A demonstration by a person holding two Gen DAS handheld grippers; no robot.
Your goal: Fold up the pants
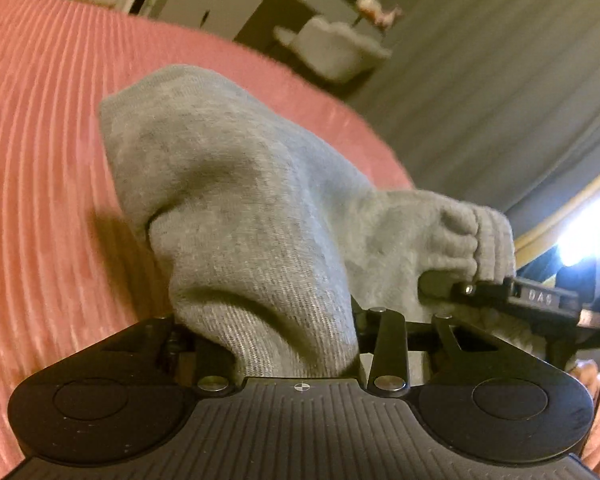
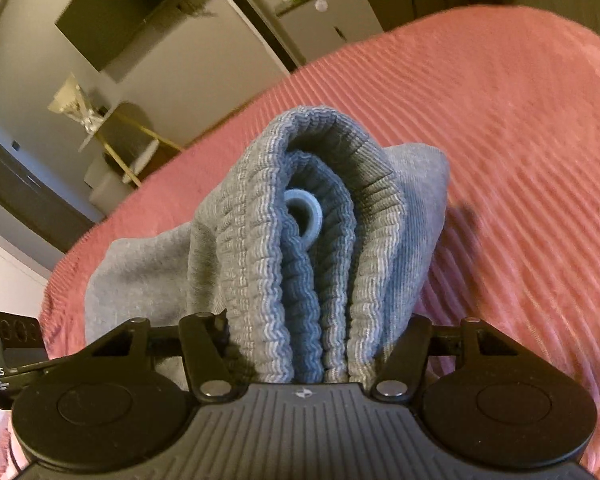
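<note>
The grey sweatpants (image 1: 228, 184) rise in a bunched tent above a pink ribbed bedspread (image 1: 40, 160). My left gripper (image 1: 296, 344) is shut on a thick fold of the plain fabric, which covers its fingers. In the right wrist view the ribbed waistband (image 2: 320, 248) stands doubled over, with a pale eyelet ring (image 2: 304, 216) in its crease. My right gripper (image 2: 320, 344) is shut on that waistband. It also shows in the left wrist view as my right gripper (image 1: 440, 284), pinching the ribbed edge close beside the left one. The rest of the pants trail down to the bedspread (image 2: 520, 160).
The bed's far edge curves across both views. Beyond it stand a white chair (image 1: 332, 52), grey curtains (image 1: 500, 80) and a bright window (image 1: 588, 232). A dark wall screen (image 2: 132, 20), a small gold-legged table (image 2: 128, 148) and a pale cabinet (image 2: 332, 20) line the other side.
</note>
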